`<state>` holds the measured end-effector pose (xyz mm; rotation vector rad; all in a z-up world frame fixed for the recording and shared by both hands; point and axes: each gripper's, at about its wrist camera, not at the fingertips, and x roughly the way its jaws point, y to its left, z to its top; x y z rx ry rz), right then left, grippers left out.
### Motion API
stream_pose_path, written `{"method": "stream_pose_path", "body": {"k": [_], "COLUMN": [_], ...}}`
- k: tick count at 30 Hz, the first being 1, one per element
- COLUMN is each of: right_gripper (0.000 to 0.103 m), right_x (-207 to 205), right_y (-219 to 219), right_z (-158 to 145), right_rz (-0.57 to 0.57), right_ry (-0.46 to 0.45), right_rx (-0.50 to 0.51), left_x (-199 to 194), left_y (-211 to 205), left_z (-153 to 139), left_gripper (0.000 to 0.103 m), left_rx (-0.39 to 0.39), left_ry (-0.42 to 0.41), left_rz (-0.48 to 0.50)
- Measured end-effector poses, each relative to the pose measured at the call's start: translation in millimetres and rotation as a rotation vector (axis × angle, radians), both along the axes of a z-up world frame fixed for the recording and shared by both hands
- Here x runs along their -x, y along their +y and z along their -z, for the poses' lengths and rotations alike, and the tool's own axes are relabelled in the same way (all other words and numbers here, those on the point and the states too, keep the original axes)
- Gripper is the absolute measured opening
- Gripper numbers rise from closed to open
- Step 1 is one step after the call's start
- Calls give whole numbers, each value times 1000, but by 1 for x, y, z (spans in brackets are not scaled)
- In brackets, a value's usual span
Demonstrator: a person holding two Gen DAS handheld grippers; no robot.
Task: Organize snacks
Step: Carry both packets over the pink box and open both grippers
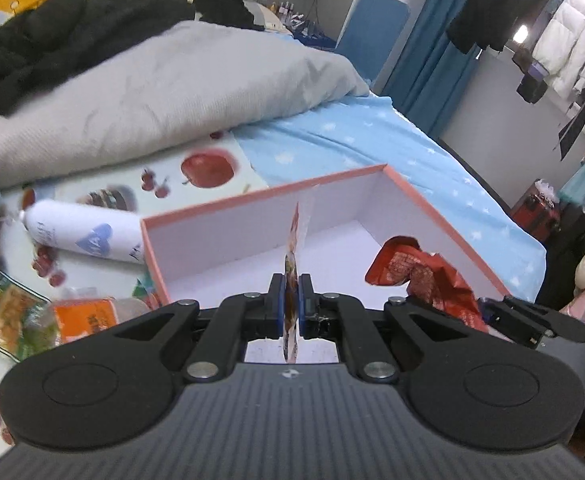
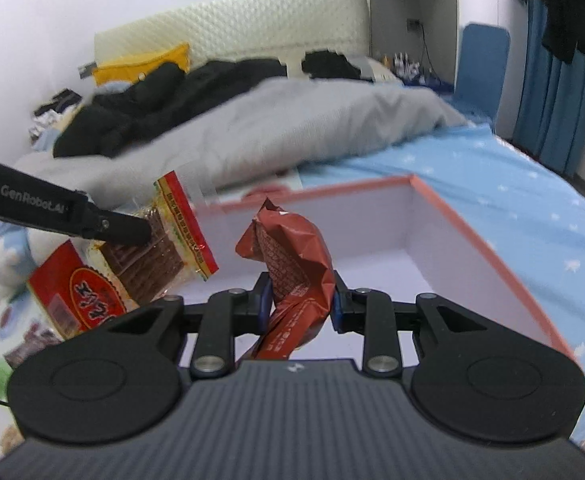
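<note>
A pink-rimmed white box lies open on the bed; it also shows in the right wrist view. My left gripper is shut on a flat snack packet, seen edge-on, held over the box. In the right wrist view that packet is red and clear with brown biscuits, and the left gripper holds it at the box's left wall. My right gripper is shut on a crumpled red-brown wrapper snack, also above the box; it shows in the left wrist view at right.
A white spray can lies left of the box on a fruit-print mat. More snack packets and an orange-labelled bottle lie at left. A grey duvet is behind. The bed edge is at right.
</note>
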<state>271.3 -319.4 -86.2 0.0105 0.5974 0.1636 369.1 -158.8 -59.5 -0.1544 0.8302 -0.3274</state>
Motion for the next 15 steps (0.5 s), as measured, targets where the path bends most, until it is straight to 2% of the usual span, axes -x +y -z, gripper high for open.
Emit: {"method": "stream_pose_path", "body": {"k": [5, 6, 7, 9, 11, 15], "right_gripper": [34, 36, 40, 51, 58, 58], "right_x": [-2, -1, -1, 0, 1, 7], "right_y": [-5, -4, -3, -1, -3, -3], "right_z": [10, 11, 11, 9, 7, -6], "right_rz": [10, 13, 12, 2, 4, 11], "right_ry": [35, 37, 40, 41, 40, 21], "right_rx": [-27, -25, -23, -26, -39, -55], "left_x": [-3, -5, -8, -7, -3, 11], "left_y": [5, 6, 7, 12, 18, 25], "left_z": [12, 14, 15, 16, 12, -4], "left_gripper": [10, 17, 36, 50, 50, 50], "left_rx": [-24, -34, -46, -54, -43, -56], "left_ry": [-5, 0, 6, 11, 1, -27], "left_rz": [-12, -15, -15, -31, -28, -37]}}
